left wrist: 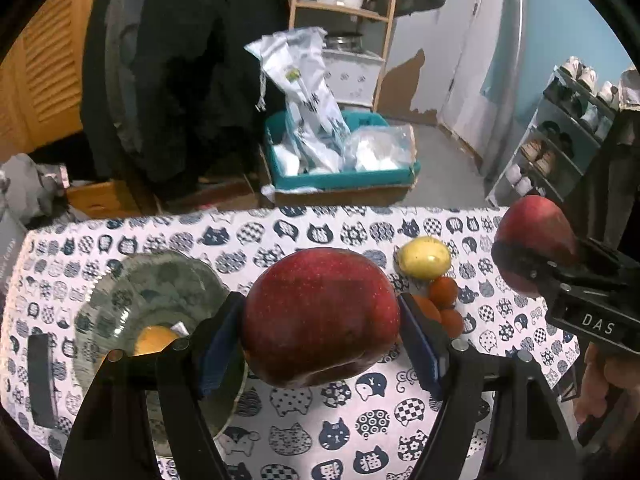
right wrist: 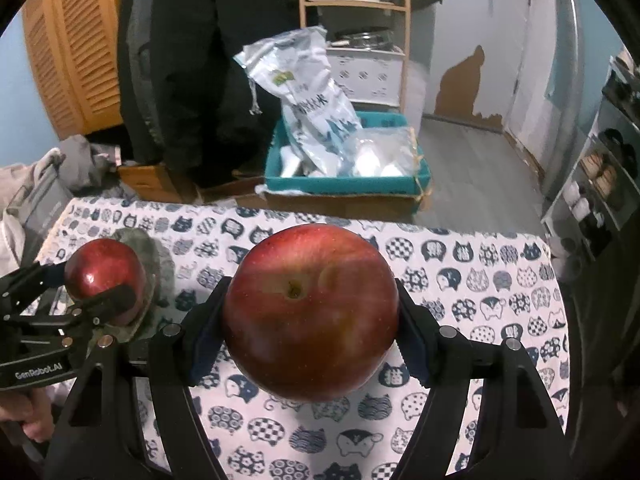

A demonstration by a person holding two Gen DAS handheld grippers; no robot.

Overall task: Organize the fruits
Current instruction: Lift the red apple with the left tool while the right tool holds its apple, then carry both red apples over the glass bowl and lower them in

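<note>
My left gripper (left wrist: 320, 316) is shut on a dark red apple (left wrist: 320, 316), held above the cat-print tablecloth (left wrist: 360, 420). To its left is a glass bowl (left wrist: 132, 288) with an orange fruit (left wrist: 154, 338) in it. A yellow lemon (left wrist: 424, 258) and small orange tomatoes (left wrist: 442, 292) lie behind the apple on the right. My right gripper (right wrist: 310, 312) is shut on a second red apple (right wrist: 310, 312), above the cloth. That apple also shows at the right of the left wrist view (left wrist: 534, 240). The left gripper's apple shows over the bowl in the right wrist view (right wrist: 105, 276).
A dark phone-like slab (left wrist: 40, 380) lies at the table's left edge. Beyond the far table edge is a teal box (left wrist: 340, 176) with plastic bags, a wooden shelf (left wrist: 344, 4), hanging dark coats (left wrist: 180, 60) and a shoe rack (left wrist: 560, 128) at the right.
</note>
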